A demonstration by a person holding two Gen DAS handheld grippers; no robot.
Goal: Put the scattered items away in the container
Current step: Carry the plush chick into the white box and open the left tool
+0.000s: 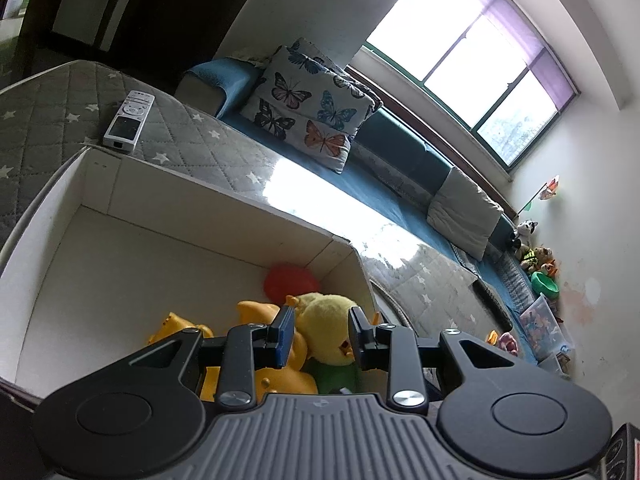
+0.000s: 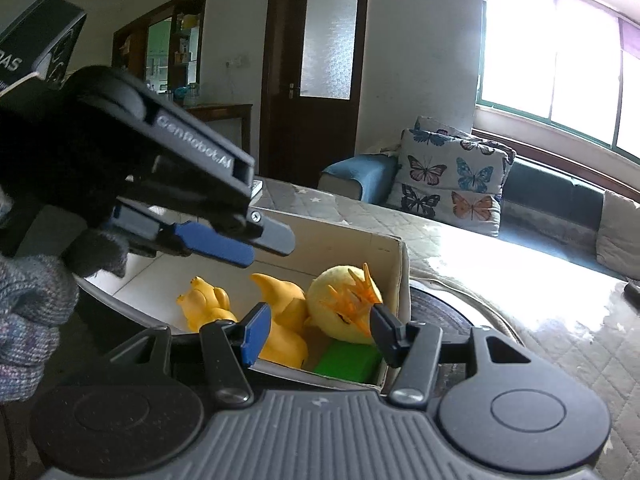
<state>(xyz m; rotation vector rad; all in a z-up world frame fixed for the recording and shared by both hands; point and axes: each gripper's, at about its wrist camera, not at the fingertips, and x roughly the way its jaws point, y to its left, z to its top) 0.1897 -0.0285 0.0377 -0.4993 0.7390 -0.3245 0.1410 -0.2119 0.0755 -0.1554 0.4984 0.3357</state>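
Left gripper (image 1: 320, 330): jaws apart, empty, poised over the container (image 1: 224, 208).
Right gripper (image 2: 316, 330): jaws apart, empty, at the container's near edge.
Contents: plush chick (image 1: 326, 330) and yellow rubber toys (image 2: 280, 308) directly beyond both grippers, inside.
Advice: withdraw upward clear of the walls; the remote (image 1: 129, 121), beyond the far wall on the counter (image 1: 208, 148), looks the next candidate.

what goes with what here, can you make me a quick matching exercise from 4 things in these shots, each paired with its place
Things:
1. remote control
2. red ball
3. butterfly pillow
4. green block

Places:
a. far corner inside the box
b. on the blue sofa
c. on the grey star-pattern cover, outside the box
d. in the box, beneath the yellow plush's head

Pairs: 1-c, 2-a, 3-b, 4-d
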